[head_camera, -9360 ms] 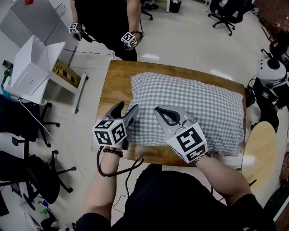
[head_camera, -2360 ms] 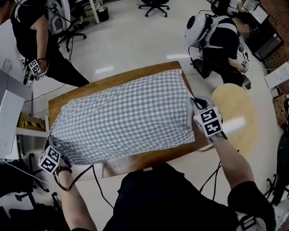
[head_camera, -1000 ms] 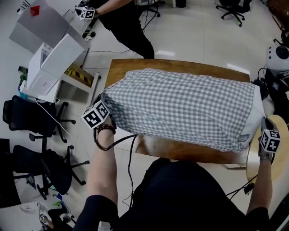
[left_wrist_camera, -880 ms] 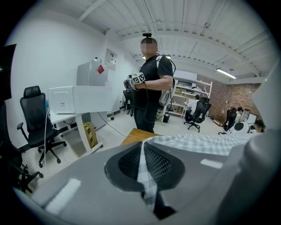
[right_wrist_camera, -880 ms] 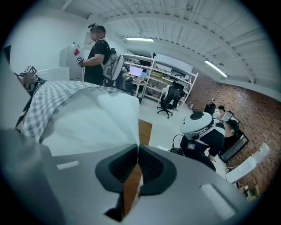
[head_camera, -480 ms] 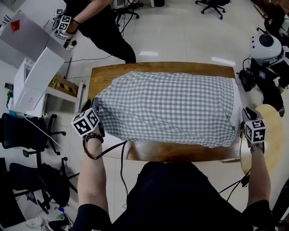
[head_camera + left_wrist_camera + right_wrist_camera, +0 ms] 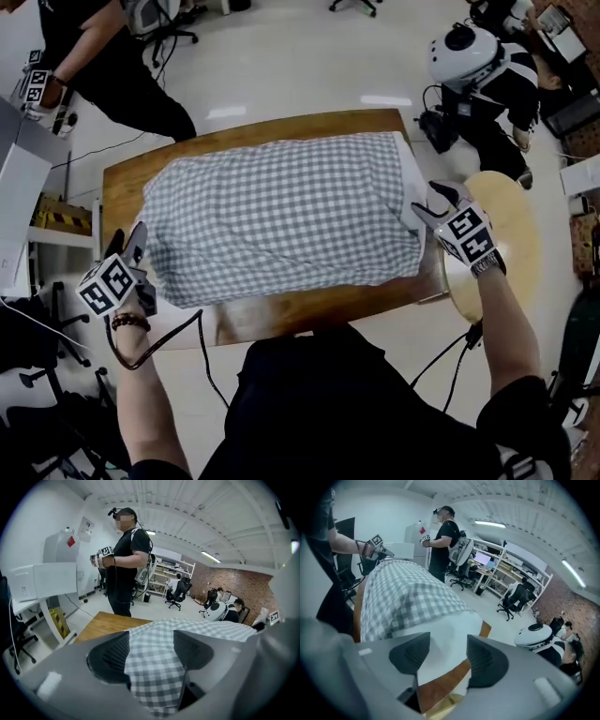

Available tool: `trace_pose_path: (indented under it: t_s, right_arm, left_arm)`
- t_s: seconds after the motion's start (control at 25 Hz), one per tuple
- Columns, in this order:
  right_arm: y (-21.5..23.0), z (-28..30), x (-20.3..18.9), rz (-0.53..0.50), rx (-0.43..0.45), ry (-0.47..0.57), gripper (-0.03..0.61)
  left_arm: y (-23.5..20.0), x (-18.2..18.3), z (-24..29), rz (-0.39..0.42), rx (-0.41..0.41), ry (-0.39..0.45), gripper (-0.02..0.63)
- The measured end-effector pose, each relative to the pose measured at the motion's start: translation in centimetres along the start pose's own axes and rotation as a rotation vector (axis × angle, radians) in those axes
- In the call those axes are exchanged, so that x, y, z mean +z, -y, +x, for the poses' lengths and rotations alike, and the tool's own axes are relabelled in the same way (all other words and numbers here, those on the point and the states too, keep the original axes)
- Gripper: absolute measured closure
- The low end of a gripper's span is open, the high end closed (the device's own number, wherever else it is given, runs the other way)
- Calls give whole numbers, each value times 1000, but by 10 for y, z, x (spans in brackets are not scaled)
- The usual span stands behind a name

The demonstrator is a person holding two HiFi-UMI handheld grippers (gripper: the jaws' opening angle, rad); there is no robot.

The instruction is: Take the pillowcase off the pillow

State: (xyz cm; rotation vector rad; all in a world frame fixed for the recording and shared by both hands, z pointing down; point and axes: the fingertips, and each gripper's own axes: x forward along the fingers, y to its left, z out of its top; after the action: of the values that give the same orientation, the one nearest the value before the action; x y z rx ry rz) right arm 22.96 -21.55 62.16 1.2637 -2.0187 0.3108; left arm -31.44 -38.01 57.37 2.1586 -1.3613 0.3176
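Observation:
The pillow lies on the wooden table [image 7: 309, 307] in its grey checked pillowcase [image 7: 281, 216]. Its bare white end [image 7: 411, 183] sticks out of the case at the right. My left gripper [image 7: 128, 242] is at the case's left corner. Its jaws have just been opening, and a fold of checked cloth [image 7: 150, 667] lies loose between them around the left gripper [image 7: 151, 639]. My right gripper [image 7: 429, 202] is at the white end. Its jaws have also just been opening and straddle the white pillow corner [image 7: 440, 639], right gripper [image 7: 447, 641] open.
A round pale wooden stool [image 7: 502, 234] stands just right of the table. One person [image 7: 103, 47] holding marker-cube grippers stands beyond the far left corner. Another in a white helmet [image 7: 464, 47] crouches at the far right. A white cabinet [image 7: 14, 187] is at the left.
Both grippers' jaws have opened. The left one let go of the case's corner. The right one came in from beside the table to the pillow's white end. The head view swung round.

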Motion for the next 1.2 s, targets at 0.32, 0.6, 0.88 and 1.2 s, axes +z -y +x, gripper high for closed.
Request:
trace_pose_path:
  t_s: [0.32, 0.6, 0.88, 1.2]
  right_arm:
    - [-5, -18, -25, -213, 142, -84, 244]
    - [54, -73, -24, -271, 271, -140, 169]
    - [29, -40, -40, -268, 282, -142, 181]
    - [28, -12, -25, -195, 248, -140, 295]
  left_arm:
    - [54, -58, 18, -176, -101, -160, 241]
    - [109, -81, 59, -264, -77, -207, 238]
    - [106, -118, 48, -379, -63, -290, 263]
    - [95, -101, 63, -497, -144, -259, 405]
